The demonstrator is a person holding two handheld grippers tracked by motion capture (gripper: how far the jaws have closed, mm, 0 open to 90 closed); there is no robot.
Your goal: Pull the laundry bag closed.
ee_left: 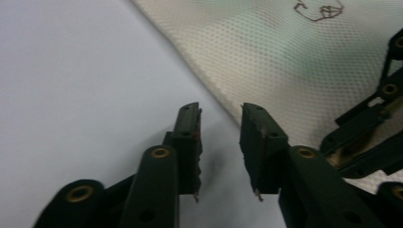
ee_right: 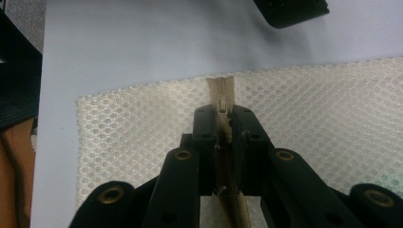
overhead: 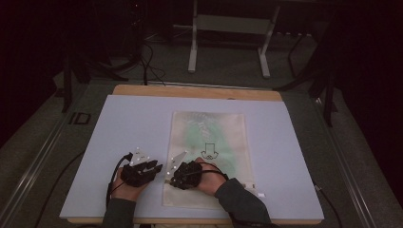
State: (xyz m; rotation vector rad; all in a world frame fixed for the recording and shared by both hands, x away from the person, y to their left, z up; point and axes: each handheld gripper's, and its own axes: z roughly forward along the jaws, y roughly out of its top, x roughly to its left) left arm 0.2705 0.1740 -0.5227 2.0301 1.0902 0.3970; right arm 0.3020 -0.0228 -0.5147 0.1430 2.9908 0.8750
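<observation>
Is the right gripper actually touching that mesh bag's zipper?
Touching. In the right gripper view, the right gripper has its jaws closed on the zipper strip of the mesh bag, with no gap visible.

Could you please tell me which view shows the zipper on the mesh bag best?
The right gripper view: the zipper runs up between the right tongs, shut on it. The high view shows the mesh bag whole, the left gripper view its edge; neither resolves the zipper.

Mesh laundry bag (overhead: 209, 142) flat on the pale board

The bag is cream-white honeycomb netting with a small black drawing (overhead: 207, 151) printed on it and something green showing through; its zipper tape (ee_right: 222, 92) runs along the near edge, its end pinched upright
</observation>
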